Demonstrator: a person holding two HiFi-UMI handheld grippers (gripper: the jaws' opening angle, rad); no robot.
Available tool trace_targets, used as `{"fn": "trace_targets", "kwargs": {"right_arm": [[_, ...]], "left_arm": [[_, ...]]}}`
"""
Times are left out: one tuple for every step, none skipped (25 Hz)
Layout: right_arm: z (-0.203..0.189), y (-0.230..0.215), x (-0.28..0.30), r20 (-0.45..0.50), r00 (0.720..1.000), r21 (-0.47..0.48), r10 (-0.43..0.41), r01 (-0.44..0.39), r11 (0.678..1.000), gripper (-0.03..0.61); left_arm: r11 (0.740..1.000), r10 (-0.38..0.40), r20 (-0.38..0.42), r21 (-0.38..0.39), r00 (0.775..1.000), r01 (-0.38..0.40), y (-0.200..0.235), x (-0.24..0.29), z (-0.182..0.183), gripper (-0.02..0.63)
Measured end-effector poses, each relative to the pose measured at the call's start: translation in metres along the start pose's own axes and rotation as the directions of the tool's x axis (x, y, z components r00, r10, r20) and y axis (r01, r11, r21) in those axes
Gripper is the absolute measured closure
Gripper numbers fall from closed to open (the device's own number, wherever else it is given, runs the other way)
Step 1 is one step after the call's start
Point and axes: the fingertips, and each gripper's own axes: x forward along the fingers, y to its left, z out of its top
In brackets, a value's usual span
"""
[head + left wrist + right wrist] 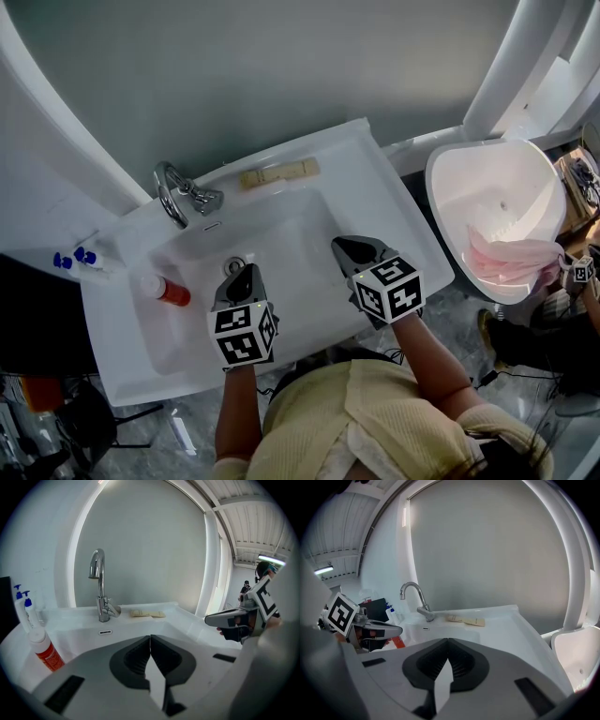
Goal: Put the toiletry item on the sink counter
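1. Far left: two blue-pump bottles (75, 260) stand at the worktop's (122, 366) left edge.
2. Task item: the red bottle with a white cap (171, 292) stands upright just left of the basin (281, 234). The left gripper view places it on the flat ledge, not in the bowl. Nothing is touching it.
3. The tap (178, 195) is at the back left of the basin.
4. Left claw (242, 277): jaws fully together and empty, hovering over the front of the basin, near the bottle but apart from it.
5. A flat tan packet (278, 174) lies on the back ledge, right of the tap.
6. Right claw (361, 251): jaws together and empty, over the basin's right front.

Step in hand, as a judgement: with the bottle on the worktop and both claws empty, placement appears complete.

Next move: if the packet is the intended item instead, spread one claw's jaws, reach over the basin and approach the packet flat.
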Motion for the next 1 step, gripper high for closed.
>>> {"fn": "trace_targets", "kwargs": {"right_arm": [[-0.0001, 0.0000, 0.0004, -0.001, 1.000, 0.000, 0.000, 0.000, 1.000, 0.552]], "left_arm": [[1.000, -0.003, 0.000, 0.000, 1.000, 0.003, -0.0004, 0.0001, 0.0000, 0.574]]}}
